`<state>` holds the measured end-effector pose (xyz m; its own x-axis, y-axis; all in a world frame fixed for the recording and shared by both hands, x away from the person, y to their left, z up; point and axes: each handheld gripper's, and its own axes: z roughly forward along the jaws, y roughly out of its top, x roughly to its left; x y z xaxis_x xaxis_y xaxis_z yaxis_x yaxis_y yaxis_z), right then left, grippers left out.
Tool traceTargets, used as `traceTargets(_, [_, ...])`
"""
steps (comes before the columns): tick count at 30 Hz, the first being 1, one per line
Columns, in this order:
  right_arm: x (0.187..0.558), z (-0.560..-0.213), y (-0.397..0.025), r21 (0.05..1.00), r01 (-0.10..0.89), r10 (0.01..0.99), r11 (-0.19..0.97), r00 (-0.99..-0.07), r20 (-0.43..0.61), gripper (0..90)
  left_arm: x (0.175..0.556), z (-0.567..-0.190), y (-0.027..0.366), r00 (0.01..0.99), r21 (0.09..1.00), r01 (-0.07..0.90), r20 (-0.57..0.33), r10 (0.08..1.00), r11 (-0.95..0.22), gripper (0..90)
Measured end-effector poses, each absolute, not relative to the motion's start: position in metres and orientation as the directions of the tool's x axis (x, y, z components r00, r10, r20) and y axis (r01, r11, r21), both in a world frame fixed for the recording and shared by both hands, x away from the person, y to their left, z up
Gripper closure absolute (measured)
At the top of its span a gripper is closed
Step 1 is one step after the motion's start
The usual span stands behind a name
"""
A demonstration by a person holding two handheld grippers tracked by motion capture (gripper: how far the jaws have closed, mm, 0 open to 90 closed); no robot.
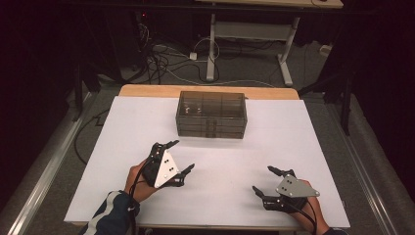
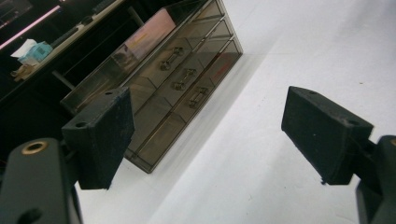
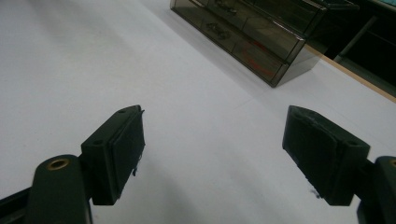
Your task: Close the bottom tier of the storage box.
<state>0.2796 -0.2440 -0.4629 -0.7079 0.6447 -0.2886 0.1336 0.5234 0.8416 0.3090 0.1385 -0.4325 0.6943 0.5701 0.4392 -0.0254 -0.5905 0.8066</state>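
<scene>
Your left gripper (image 1: 177, 156) is wide open and empty, with bare white table (image 1: 235, 171) all round. The smoked drawer box (image 1: 211, 114) sits ahead and slightly right of it, well apart. Your right gripper (image 1: 265, 180), also wide open and empty, has the box ahead-left

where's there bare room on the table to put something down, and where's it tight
Bare white table lies left and right of the smoked drawer box, and in the wide strip between the box and the two grippers. The gap between the left gripper and right gripper, both with jaws open, is free too. Behind the box, only a narrow wooden edge remains.
</scene>
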Motion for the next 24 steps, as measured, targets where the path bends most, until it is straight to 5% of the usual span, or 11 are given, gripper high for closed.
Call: traceTargets(24, [0.279,-0.464,-0.243,0.840,0.132,0.638,0.526,-0.715,-0.287,20.4,0.299,-0.446,0.159,0.681,0.786,0.016,0.444,0.582,-0.618,16.9])
